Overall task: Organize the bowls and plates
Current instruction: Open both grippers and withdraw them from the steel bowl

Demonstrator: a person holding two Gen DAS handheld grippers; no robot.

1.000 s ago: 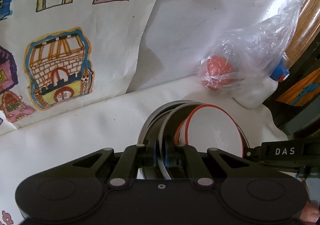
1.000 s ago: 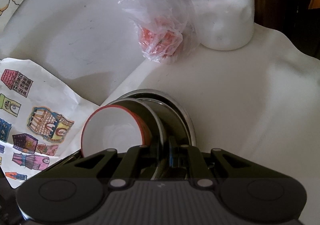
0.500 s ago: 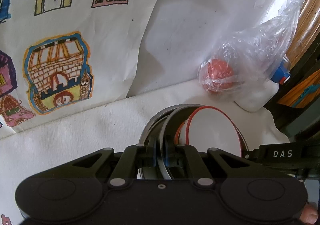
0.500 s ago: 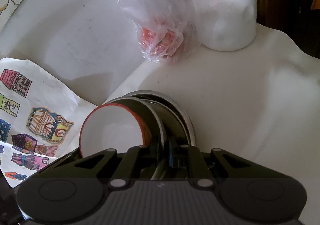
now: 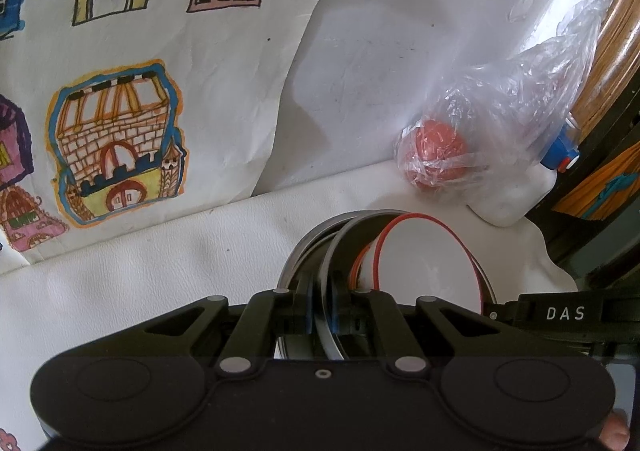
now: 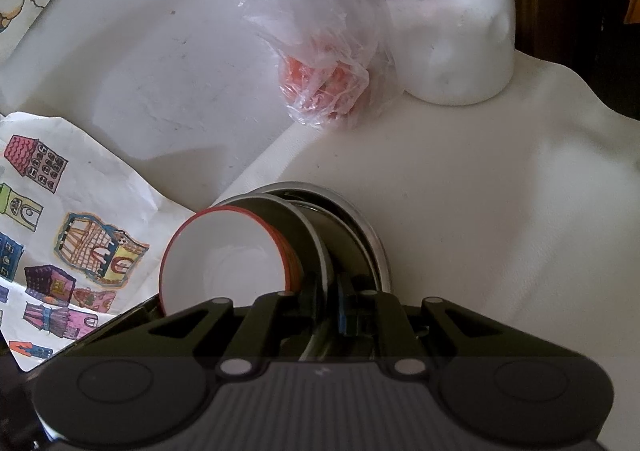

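Observation:
A nested stack stands on the white tabletop: a wide steel plate (image 5: 294, 265) (image 6: 374, 237) underneath, a steel bowl (image 5: 340, 247) (image 6: 316, 247) in it, and a white bowl with a red rim (image 5: 424, 263) (image 6: 228, 263) on top. My left gripper (image 5: 320, 317) is shut on the steel bowl's rim from one side. On the opposite side my right gripper (image 6: 334, 313) is shut on that same steel rim. The right gripper's black body marked DAS (image 5: 560, 315) shows at the right edge of the left wrist view. The stack's near part is hidden behind both gripper bodies.
A clear plastic bag with red fruit (image 5: 438, 157) (image 6: 320, 91) lies beyond the stack. Next to it stands a white bottle with a blue cap (image 5: 516, 191) (image 6: 452, 39). A sheet printed with coloured houses (image 5: 120, 143) (image 6: 68, 243) leans at the back left. Dark furniture (image 5: 600, 179) borders the right.
The background has slid slightly downward in both views, so both grippers shifted a little together with the stack. Both grips are unchanged.

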